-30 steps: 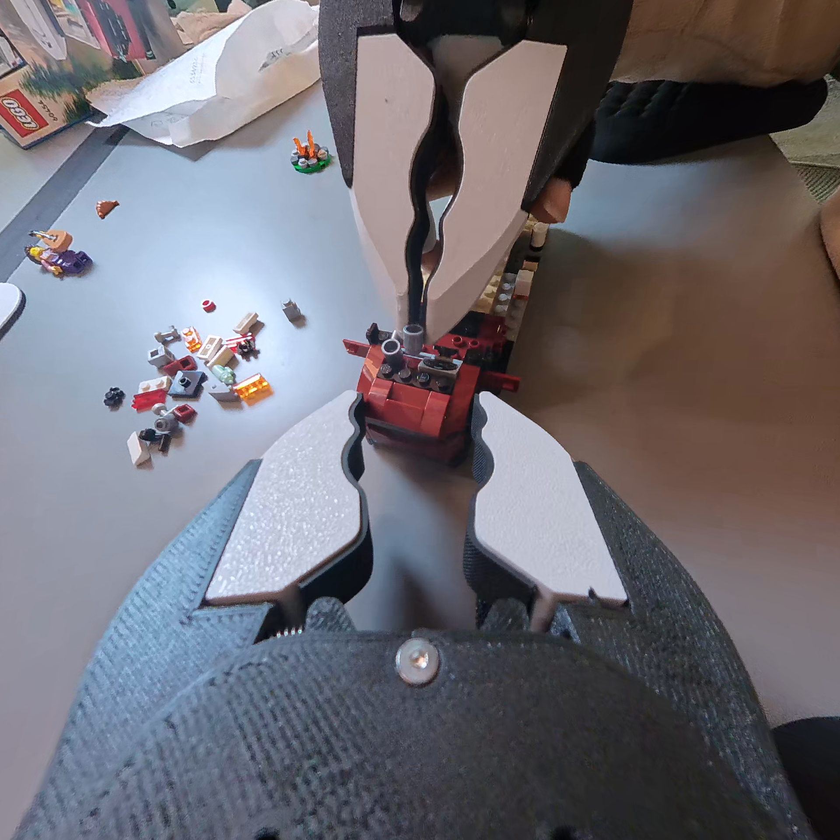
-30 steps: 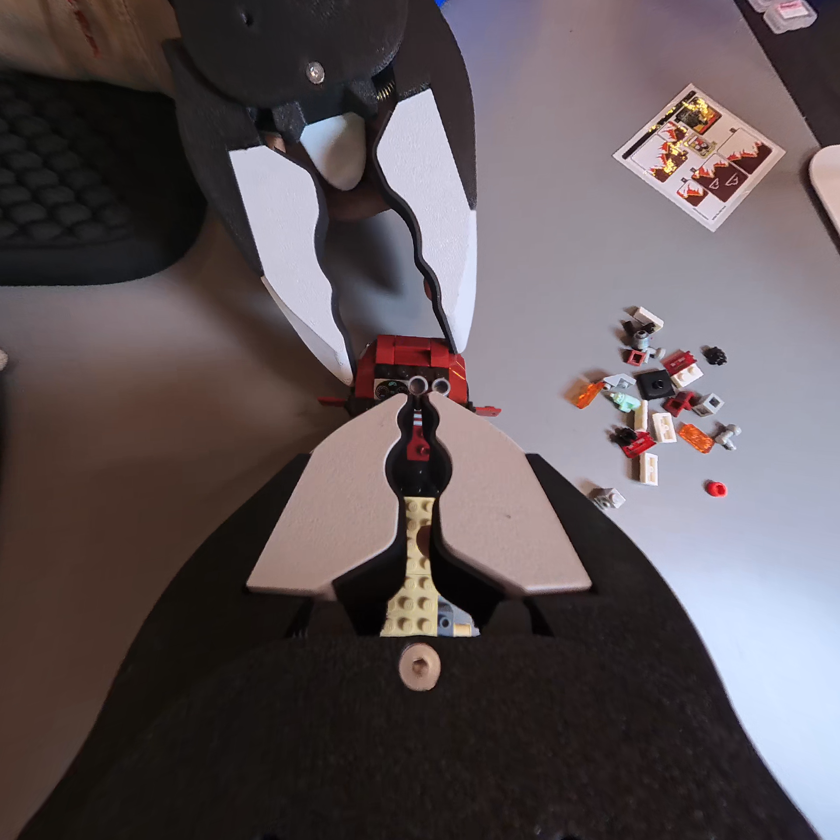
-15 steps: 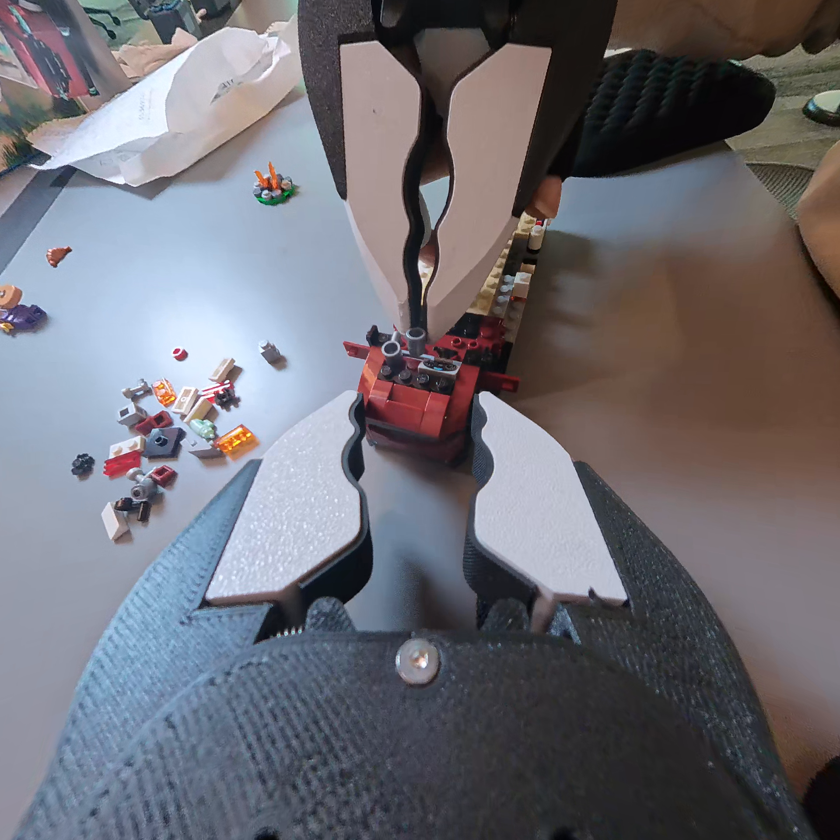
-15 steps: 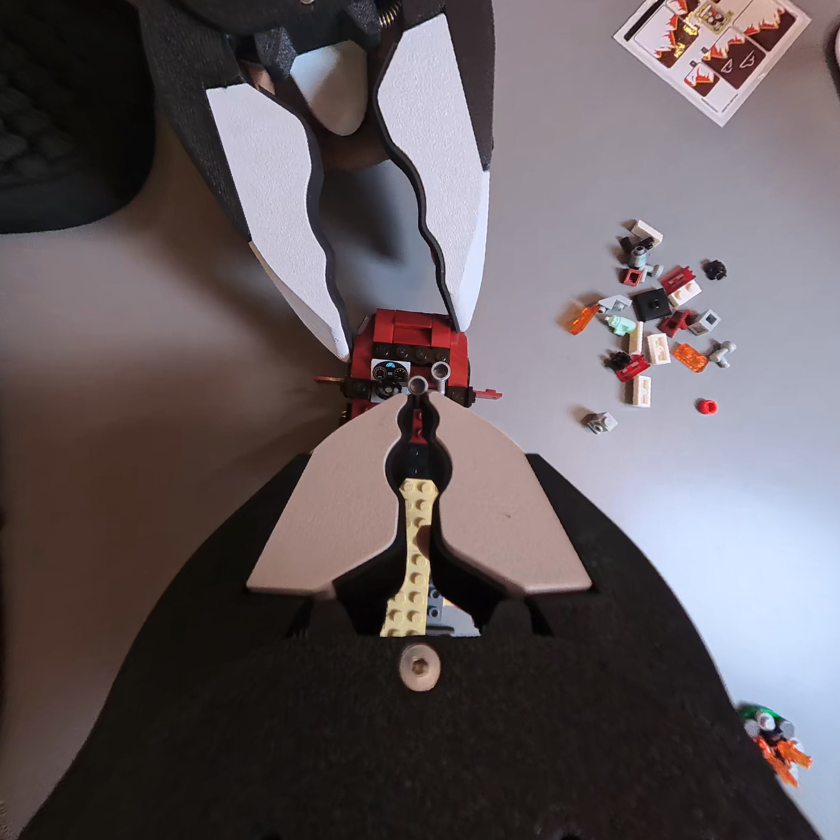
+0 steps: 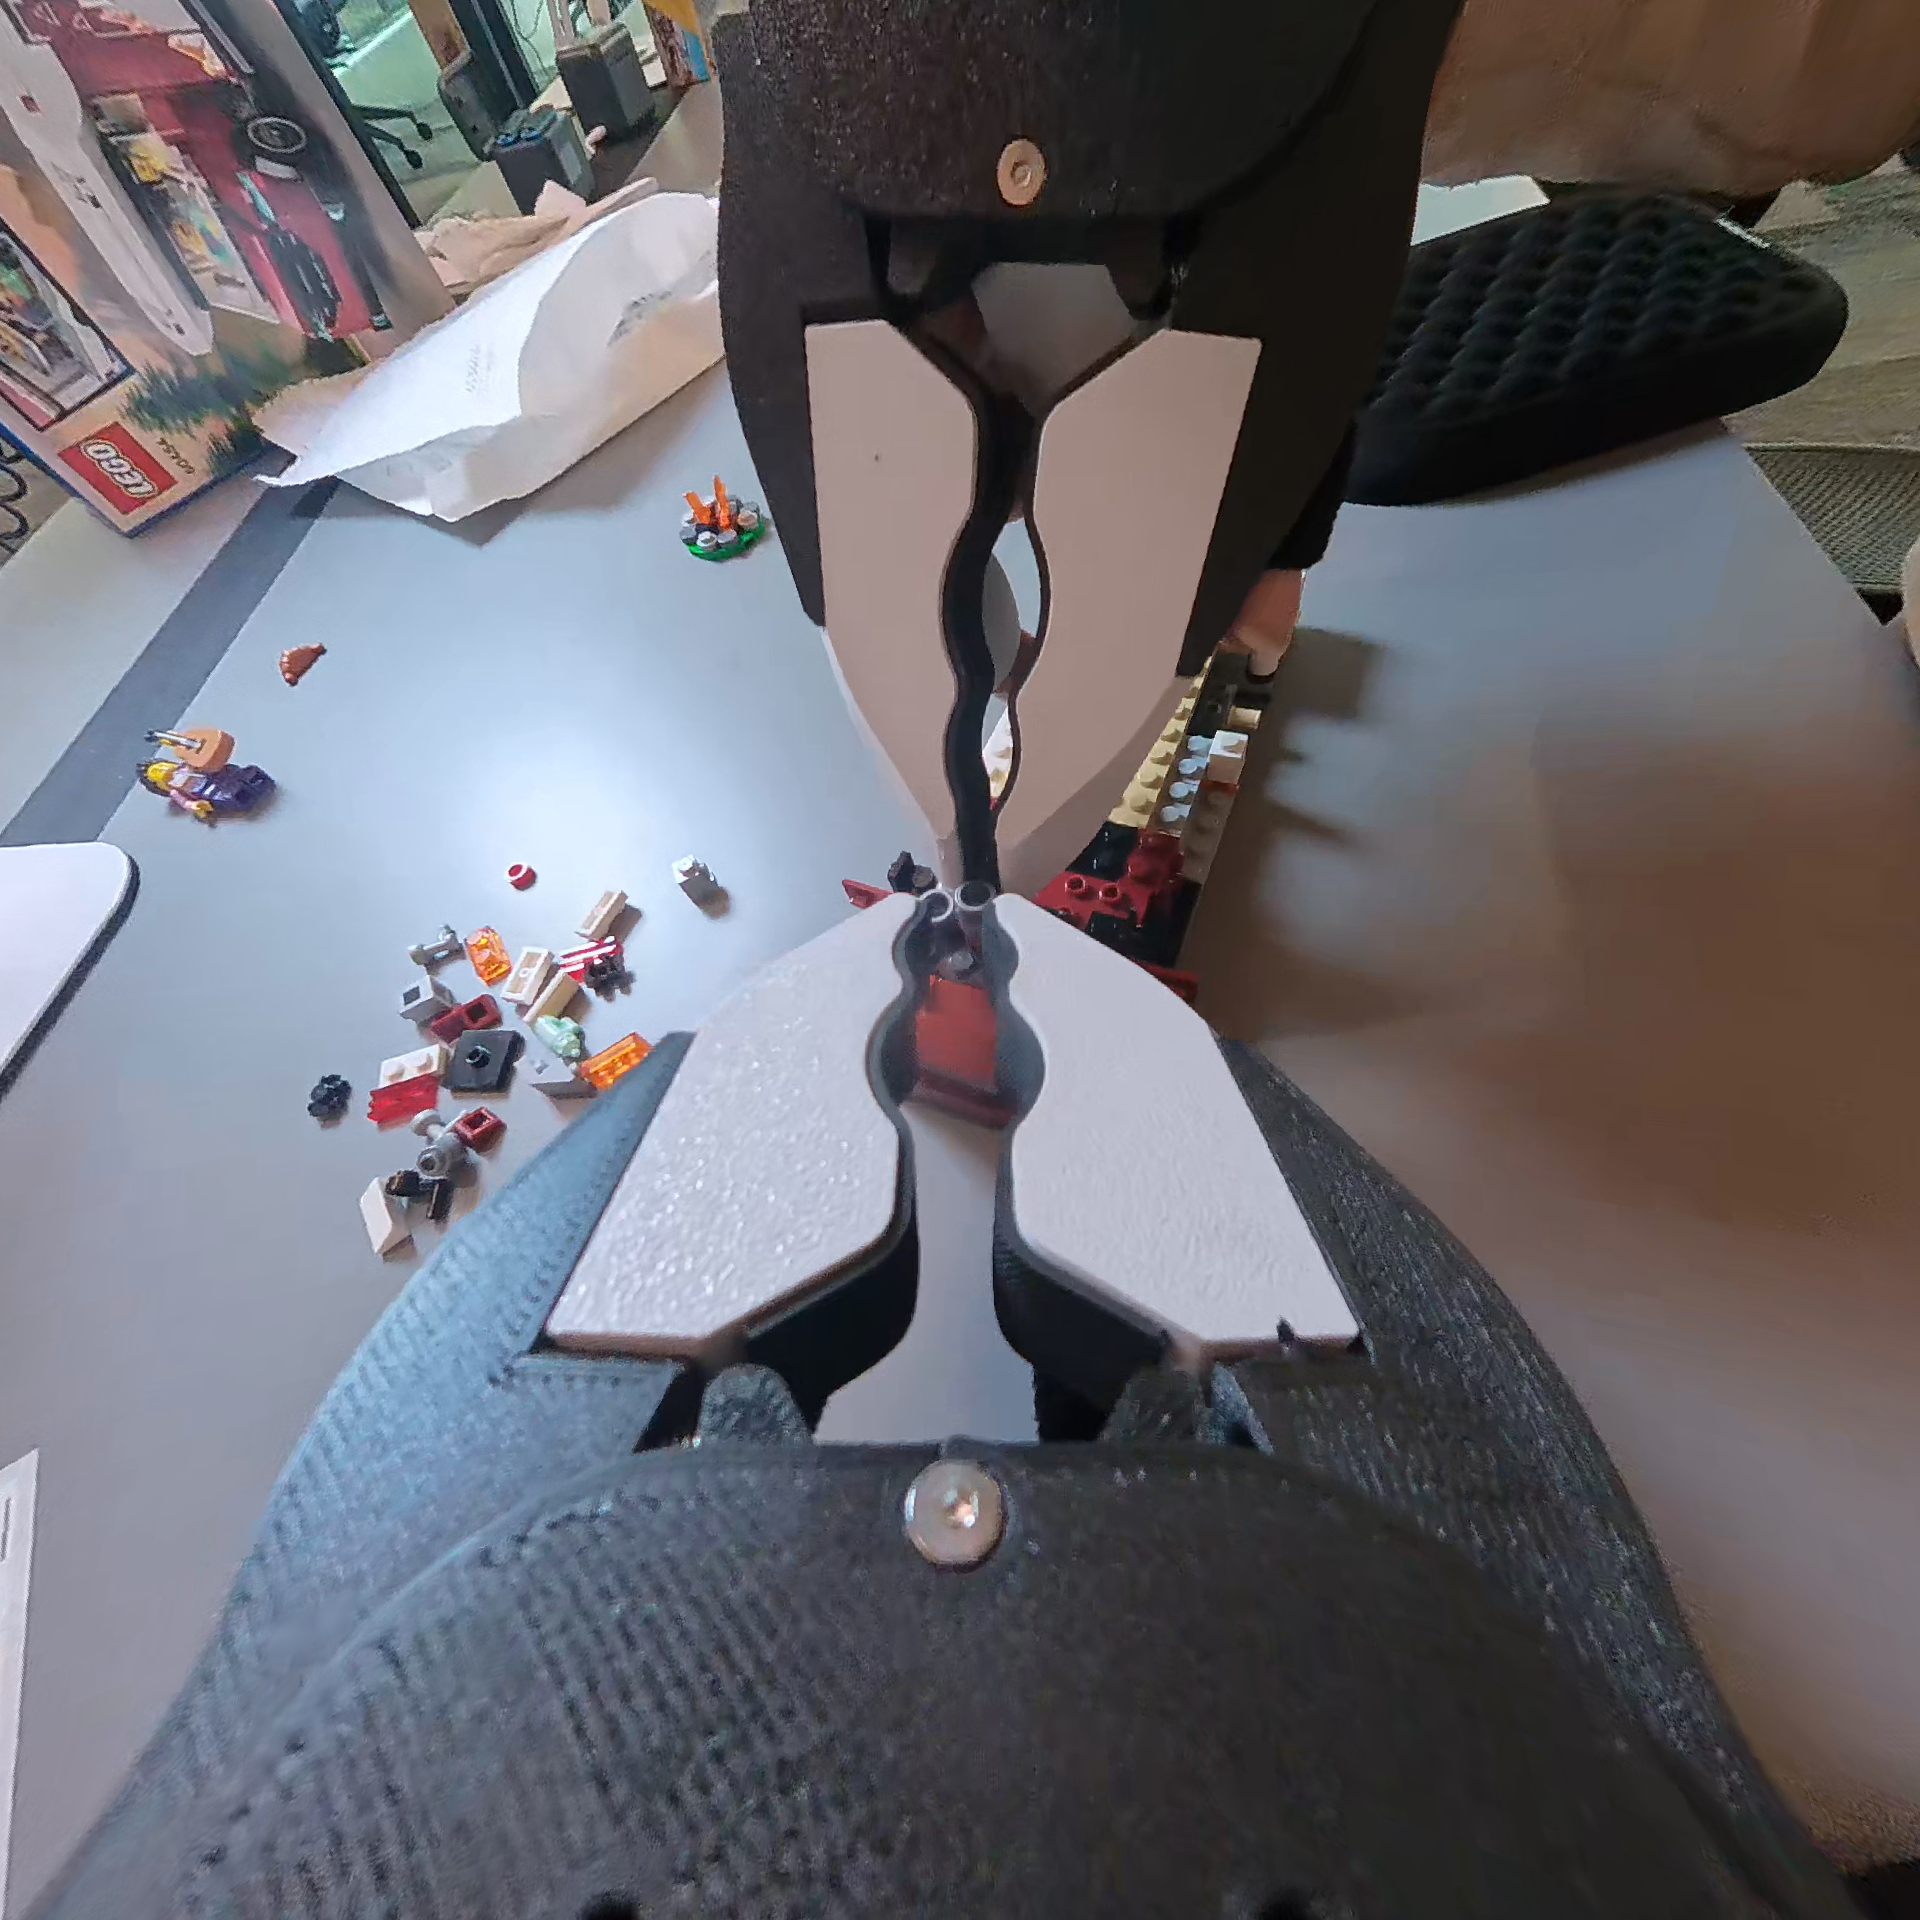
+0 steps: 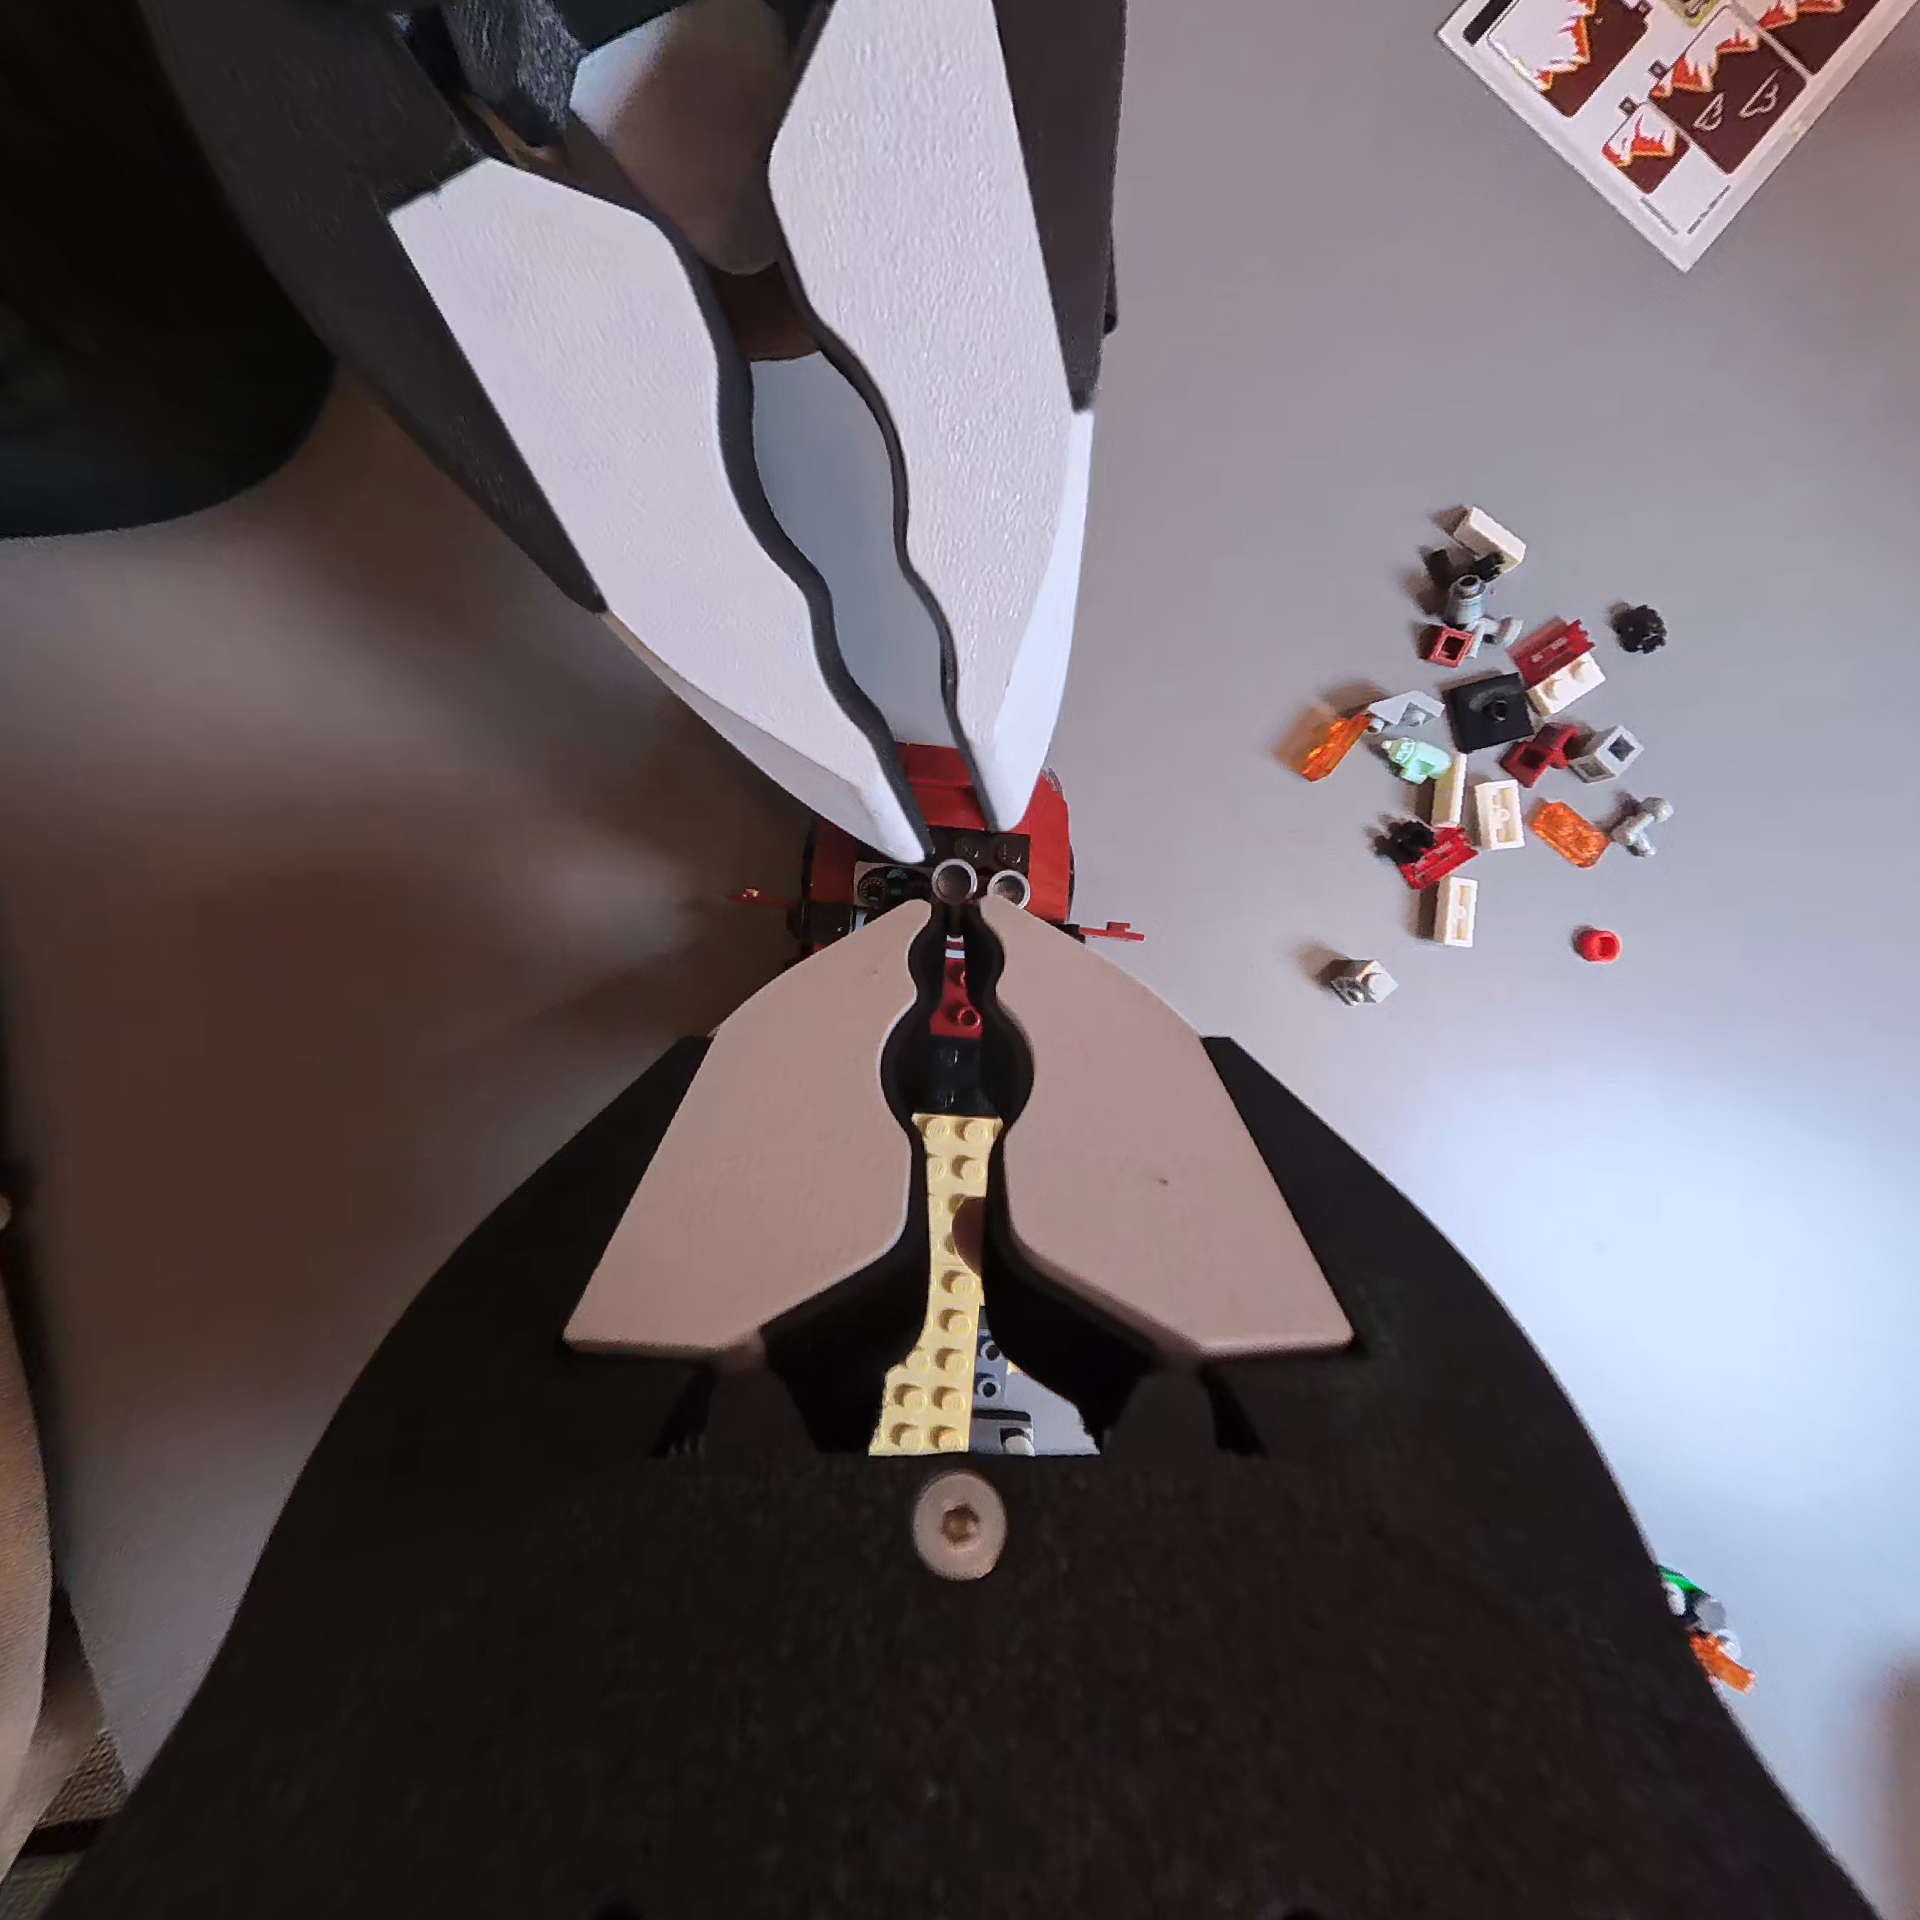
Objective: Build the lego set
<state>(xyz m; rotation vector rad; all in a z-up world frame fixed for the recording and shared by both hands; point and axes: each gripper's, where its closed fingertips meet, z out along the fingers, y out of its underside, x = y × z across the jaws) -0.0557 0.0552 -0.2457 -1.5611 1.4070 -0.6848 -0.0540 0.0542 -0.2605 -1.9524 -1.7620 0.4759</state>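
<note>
Left gripper (image 5: 961, 920): I see its fingers closed around the two grey tubes (image 6: 977, 883) atop the brick model (image 5: 1132, 894).
Right gripper (image 6: 961, 914): pinched shut on one tube.
Model: on the worktop (image 5: 1558, 935), between both.
Advice: I'd squeeze gently, keeping the model flat.

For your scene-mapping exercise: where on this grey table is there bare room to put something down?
Bare: between the loose brick pile and the right claw; right of the brick model. Crowded: around that pile and where both claws meet.
</note>
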